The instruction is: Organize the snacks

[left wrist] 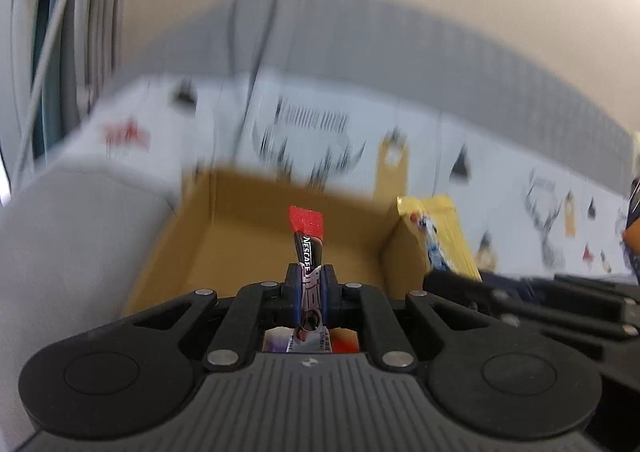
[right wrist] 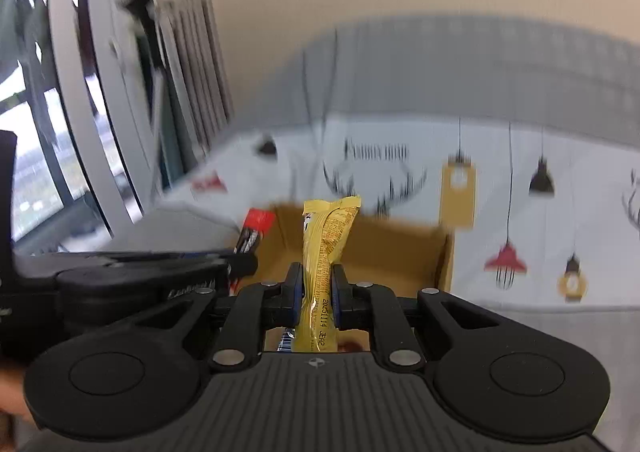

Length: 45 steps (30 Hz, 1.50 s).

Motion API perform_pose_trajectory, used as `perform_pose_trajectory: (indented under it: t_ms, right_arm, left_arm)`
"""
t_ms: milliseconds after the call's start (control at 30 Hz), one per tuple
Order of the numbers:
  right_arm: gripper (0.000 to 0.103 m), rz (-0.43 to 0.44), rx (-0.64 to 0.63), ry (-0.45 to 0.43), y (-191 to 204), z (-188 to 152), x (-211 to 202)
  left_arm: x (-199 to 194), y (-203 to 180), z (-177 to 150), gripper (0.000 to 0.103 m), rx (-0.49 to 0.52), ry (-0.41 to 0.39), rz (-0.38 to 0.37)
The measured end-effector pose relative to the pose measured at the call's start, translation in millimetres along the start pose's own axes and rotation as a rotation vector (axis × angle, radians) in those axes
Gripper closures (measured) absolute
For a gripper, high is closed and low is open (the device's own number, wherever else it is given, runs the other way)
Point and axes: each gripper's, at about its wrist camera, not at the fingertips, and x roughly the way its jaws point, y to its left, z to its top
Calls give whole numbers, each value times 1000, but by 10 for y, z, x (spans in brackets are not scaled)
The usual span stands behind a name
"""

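A white tablecloth (right wrist: 520, 212) printed with antlers, hanging lamps and tags covers the table, with a grey band and beige wall behind and a window (right wrist: 48, 156) at the left. The left gripper (left wrist: 311, 284) pinches a black-and-red Nescafé stick (left wrist: 307, 240), its long axis running forward and up, red end over the open cardboard box (left wrist: 224, 236). Beside it, the right gripper (right wrist: 317, 288) pinches a yellow sachet (right wrist: 326, 240) pointing the same way above that box.

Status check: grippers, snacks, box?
Left gripper shut on Nescafe stick. Right gripper shut on yellow packet. Box ahead, open, nothing blocking.
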Motion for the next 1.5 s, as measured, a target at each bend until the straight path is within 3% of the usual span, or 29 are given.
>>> perform_pose_trajectory:
  t_ms: [133,333,400,433,467,533,600,667,800,867,967,1067,1233,1367,1500]
  right_arm:
    - [88,-29,30,111,-12,-307,364]
    - [86,-4,52,176,-7,-531,497]
    - [70,-14,66,176,-29,-516,476]
    - [55,-35,72,181,-40,-497,452]
    - [46,-50,69,179,-56,-479,425]
    - [41,-51,61,168,-66,-432,264]
    - [32,-58,56,159,-52,-385,72]
    - [28,-38,40,154,36,-330,-138]
    - [15,47,40,110,297,-128,-686]
    - [4,68,41,81,412,-7,-968]
    - [3,-19,-21,72,628,51,-1292]
    - [1,-61,35,105,669,-7,-1543]
    - [1,-125,81,122,691,-130,-1872]
    - [1,-112,130,132,639,-182,-2014]
    - [1,-117,151,105,609,-154,-2138]
  left_arm:
    - [173,177,-325,93,-6,90,18]
    - [170,206,-432,91,11,101,14]
    - [122,172,-391,87,2,103,4]
    - [52,168,-361,82,-3,106,23]
    - [1,153,-308,70,-6,108,32]
    - [-220,151,-185,52,-33,84,25]
    - [-511,129,-85,11,-55,35,22]
    - [-846,42,-6,2,-57,-20,33]
    - [-1429,-224,15,0,-12,-34,-7]
    - [-1682,-353,-19,0,-25,-26,46]
    - [-1911,-497,-23,0,-35,29,113]
    - [-2108,-649,-76,0,-9,80,145]
    - [-2408,-835,-222,0,56,59,123]
    - [-2534,-989,-232,0,127,37,156]
    - [-2616,-1038,-192,0,136,12,146]
